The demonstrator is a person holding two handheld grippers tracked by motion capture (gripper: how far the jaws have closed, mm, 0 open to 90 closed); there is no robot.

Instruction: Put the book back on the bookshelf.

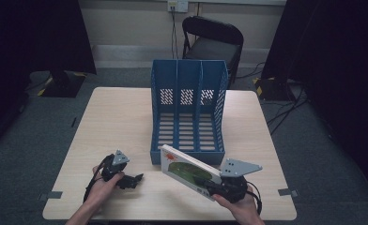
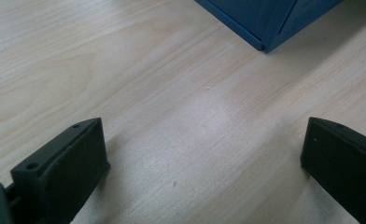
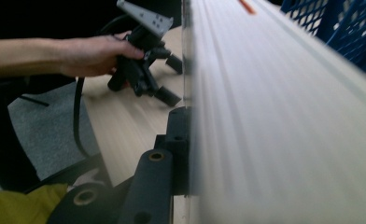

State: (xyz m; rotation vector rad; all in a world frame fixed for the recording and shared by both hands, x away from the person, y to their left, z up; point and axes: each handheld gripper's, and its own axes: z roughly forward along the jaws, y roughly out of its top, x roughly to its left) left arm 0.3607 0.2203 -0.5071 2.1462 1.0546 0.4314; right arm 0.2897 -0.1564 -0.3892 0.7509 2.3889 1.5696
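A white book with a green and orange cover (image 1: 184,169) hangs tilted just above the table's front, its far corner near the blue three-slot file organizer (image 1: 187,112). My right gripper (image 1: 205,183) is shut on the book's near end. In the right gripper view the book's page edge (image 3: 284,121) runs along one black jaw, and the other jaw is hidden behind it. My left gripper (image 1: 136,179) rests low at the front left, open, with bare wood between its fingers (image 2: 62,168). The organizer's corner (image 2: 270,18) lies ahead of it.
The wooden table (image 1: 116,122) has free surface left and right of the organizer. A black chair (image 1: 215,40) stands behind the table, and cables run over the floor at the right. Tape marks (image 1: 50,195) sit near the front corners.
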